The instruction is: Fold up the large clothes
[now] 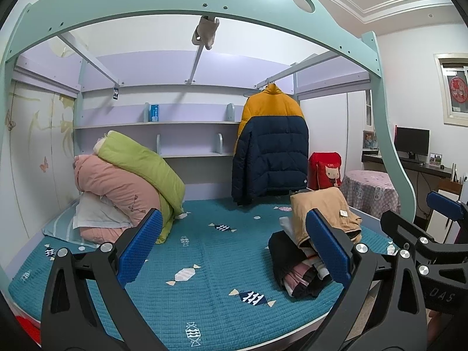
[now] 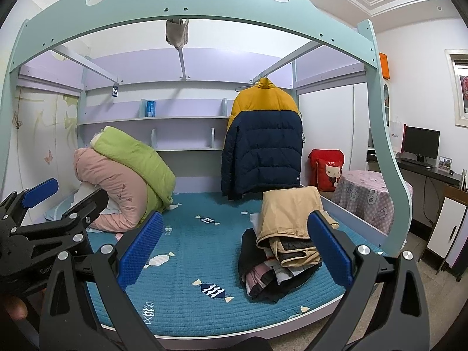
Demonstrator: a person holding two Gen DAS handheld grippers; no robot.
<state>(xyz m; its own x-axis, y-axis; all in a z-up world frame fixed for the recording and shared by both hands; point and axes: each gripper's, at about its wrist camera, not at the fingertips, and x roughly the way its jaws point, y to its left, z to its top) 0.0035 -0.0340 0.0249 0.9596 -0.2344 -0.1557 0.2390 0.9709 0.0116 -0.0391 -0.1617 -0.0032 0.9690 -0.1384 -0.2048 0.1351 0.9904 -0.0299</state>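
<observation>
A yellow and navy puffer jacket [image 1: 270, 143] hangs on a hanger from a rail at the back right of the bed; it also shows in the right wrist view [image 2: 261, 140]. A pile of folded clothes [image 1: 316, 239] with a tan garment on top lies on the teal bed cover [image 1: 204, 263] at the front right, also in the right wrist view [image 2: 286, 239]. My left gripper [image 1: 234, 248] is open and empty, held at the bed's foot. My right gripper [image 2: 234, 248] is open and empty beside it; it shows at the right edge of the left view [image 1: 424, 219].
Rolled pink and green quilts [image 1: 125, 181] lie at the back left on the bed. Shelves [image 1: 158, 125] run along the back wall. The mint bed frame arch [image 1: 204, 5] spans overhead. A red cushion [image 2: 326, 169], a covered round table [image 2: 368, 199] and a desk with a monitor [image 2: 421, 143] stand right.
</observation>
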